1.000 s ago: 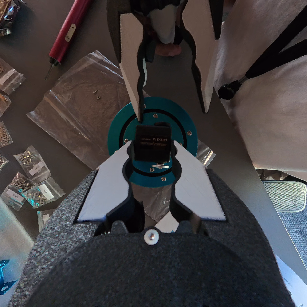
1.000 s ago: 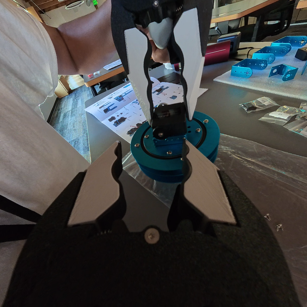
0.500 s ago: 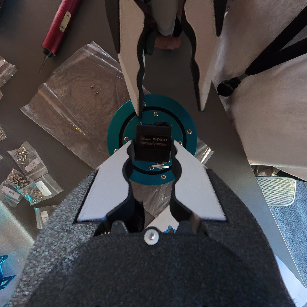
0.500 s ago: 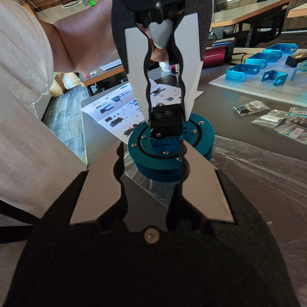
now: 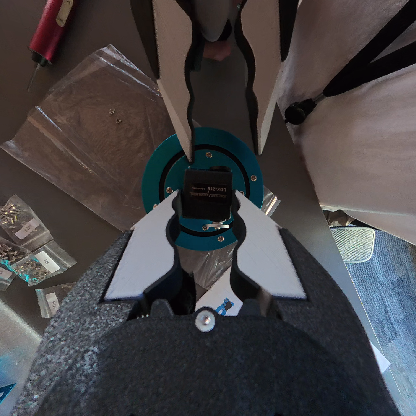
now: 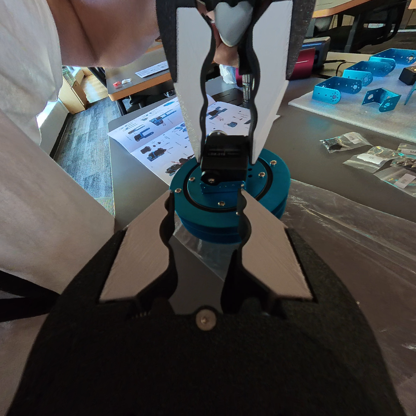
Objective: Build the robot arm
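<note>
My left gripper [image 5: 207, 193] has matt white plastic fingers [image 5: 153, 243] with fine layer lines, black wavy rubber-like edges and a rough speckled black body; the servo [image 5: 206, 195] between them is smooth, semi-gloss black plastic. The round base [image 6: 229, 202] is satin teal-blue anodised metal with bright metal screws, as are the brackets [image 6: 351, 87] on white foam. The table [image 5: 112, 27] is matt grey, the large bag [image 5: 85, 135] and small screw bags [image 5: 36, 267] are glossy clear film, the manual [image 6: 157, 137] is printed paper, and the screwdriver [image 5: 49, 33] is satin red metal.
</note>
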Action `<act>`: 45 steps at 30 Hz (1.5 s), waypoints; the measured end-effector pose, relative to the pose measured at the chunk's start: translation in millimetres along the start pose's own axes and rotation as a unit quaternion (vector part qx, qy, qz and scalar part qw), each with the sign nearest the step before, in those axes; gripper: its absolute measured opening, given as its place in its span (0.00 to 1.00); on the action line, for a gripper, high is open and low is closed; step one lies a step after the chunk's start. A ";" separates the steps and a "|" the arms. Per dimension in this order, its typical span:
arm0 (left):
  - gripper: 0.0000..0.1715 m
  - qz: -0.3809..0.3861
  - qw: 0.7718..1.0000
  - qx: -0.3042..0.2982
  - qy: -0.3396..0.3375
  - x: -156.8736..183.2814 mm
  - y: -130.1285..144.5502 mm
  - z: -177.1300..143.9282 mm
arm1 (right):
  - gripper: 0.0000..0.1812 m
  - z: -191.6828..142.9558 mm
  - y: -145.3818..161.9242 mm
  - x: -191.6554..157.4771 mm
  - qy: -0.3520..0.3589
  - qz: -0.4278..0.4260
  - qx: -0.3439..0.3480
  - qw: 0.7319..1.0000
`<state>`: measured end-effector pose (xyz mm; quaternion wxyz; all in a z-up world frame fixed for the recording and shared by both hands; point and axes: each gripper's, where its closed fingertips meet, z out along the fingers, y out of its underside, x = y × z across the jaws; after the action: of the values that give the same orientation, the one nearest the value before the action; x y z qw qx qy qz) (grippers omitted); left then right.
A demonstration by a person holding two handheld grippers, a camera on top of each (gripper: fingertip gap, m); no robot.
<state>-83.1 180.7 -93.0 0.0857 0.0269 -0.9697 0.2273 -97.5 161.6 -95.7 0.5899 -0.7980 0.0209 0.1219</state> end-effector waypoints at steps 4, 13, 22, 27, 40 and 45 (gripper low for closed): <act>0.25 0.002 1.000 -0.004 0.008 -0.5 -0.5 0.5 | 0.30 0.4 -1.6 -0.8 -0.002 0.003 0.005 1.000; 0.25 -0.001 1.000 0.012 0.021 1.9 -1.8 0.3 | 0.30 -0.6 -2.1 -1.9 -0.003 0.006 0.006 1.000; 0.25 -0.002 0.999 0.029 0.023 1.6 -4.1 -0.1 | 0.30 0.3 -2.7 -0.9 -0.001 0.009 0.006 1.000; 0.25 -0.003 0.999 0.034 0.025 1.7 -3.7 0.4 | 0.31 -0.3 -2.5 -0.7 0.000 0.009 0.007 1.000; 0.25 -0.001 0.999 0.032 0.016 0.2 -4.2 -1.3 | 0.32 -1.4 -4.0 -0.9 -0.001 0.010 0.012 1.000; 0.25 -0.004 0.999 0.028 0.018 -0.2 -3.1 -0.4 | 0.32 -1.0 -4.3 -1.6 -0.001 0.008 0.013 1.000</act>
<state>-82.6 178.1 -91.4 0.1034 0.0295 -0.9610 0.2546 -98.1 161.7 -91.1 0.5990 -0.7900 0.0282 0.1276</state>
